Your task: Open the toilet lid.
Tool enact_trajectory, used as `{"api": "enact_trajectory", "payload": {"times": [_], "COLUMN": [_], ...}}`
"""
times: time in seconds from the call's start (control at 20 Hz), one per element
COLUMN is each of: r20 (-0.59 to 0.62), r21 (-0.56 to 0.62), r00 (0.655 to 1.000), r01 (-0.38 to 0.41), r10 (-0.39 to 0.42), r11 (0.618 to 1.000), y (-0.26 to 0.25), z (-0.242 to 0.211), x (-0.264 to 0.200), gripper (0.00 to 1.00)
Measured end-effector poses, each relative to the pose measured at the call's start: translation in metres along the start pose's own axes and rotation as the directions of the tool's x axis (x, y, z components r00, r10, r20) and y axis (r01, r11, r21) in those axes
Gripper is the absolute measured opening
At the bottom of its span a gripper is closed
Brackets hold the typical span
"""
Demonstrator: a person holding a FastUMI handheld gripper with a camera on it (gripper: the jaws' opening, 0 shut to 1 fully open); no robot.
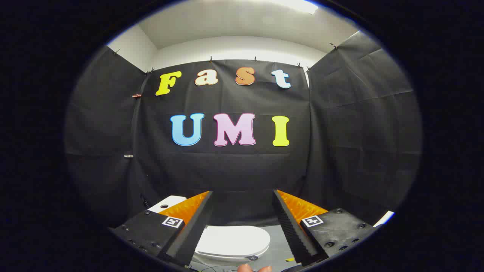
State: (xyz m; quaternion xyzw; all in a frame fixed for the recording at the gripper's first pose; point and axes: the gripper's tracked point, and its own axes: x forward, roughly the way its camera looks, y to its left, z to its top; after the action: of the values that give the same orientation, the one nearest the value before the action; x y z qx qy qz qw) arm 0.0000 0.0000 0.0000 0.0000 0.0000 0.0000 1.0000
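A white toilet stands below me with its lid (232,240) lying flat and closed over the bowl. Behind the lid, partly hidden by my left finger, is the white cistern top (168,202) with a round button. My gripper (242,194) hangs well above the toilet, its two fingers wide apart with nothing between them. The lid shows through the gap between the fingers, lower down and beyond them.
Black cloth walls (234,166) close the booth at the back and on both sides. A grey floor (278,247) shows to the right of the toilet. Fingertips of a person's hand (255,268) peek in beneath the gripper.
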Motion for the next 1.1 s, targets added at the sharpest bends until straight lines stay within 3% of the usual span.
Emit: {"api": "enact_trajectory", "payload": {"times": [1.1], "r20": [-0.011], "r21": [-0.038], "r00": [0.999], "r01": [0.032], "r10": [-0.032], "r11": [0.999], "y": [-0.011], "z": [-0.004], "x": [0.0], "gripper": [0.98]}}
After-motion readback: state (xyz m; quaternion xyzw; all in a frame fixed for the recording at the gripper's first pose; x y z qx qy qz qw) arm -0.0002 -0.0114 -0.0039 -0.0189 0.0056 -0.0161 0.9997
